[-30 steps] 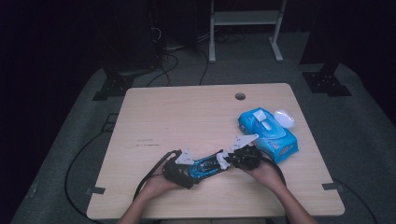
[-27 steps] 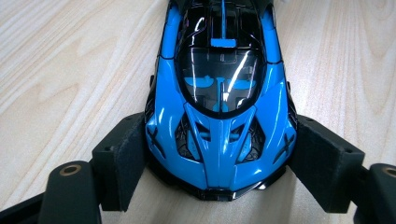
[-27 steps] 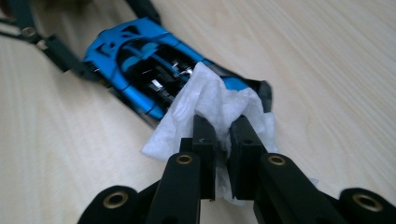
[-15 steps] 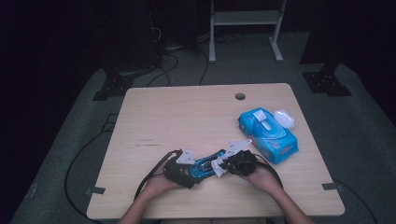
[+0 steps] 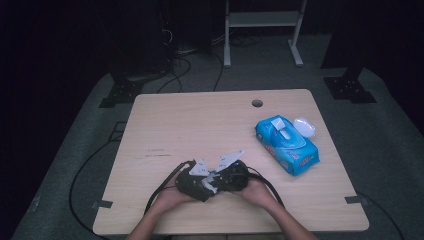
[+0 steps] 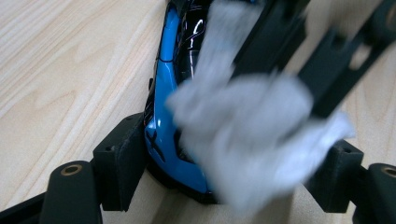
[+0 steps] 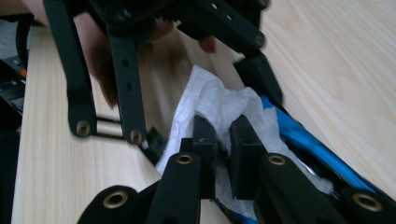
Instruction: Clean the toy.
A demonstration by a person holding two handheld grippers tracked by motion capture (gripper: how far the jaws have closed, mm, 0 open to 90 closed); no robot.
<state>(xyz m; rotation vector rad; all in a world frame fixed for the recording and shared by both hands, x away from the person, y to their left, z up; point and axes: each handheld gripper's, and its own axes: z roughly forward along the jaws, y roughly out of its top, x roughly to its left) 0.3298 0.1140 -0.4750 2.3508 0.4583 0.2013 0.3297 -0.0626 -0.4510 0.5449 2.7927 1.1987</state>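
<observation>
Mid-frame, our left gripper (image 6: 224, 186) clamps the blue toy car (image 6: 163, 93); right gripper (image 7: 222, 135) pinches the wipe (image 7: 219, 105), wiping underway.

White wipe (image 7: 219, 109) over blue toy car (image 6: 168, 126)

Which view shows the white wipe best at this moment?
The right gripper view: the white wipe lies crumpled between the right gripper and its pads, over the blue toy car. The left gripper view shows the wipe blurred, close to the lens. In the high view the hands and grippers hide it.
</observation>
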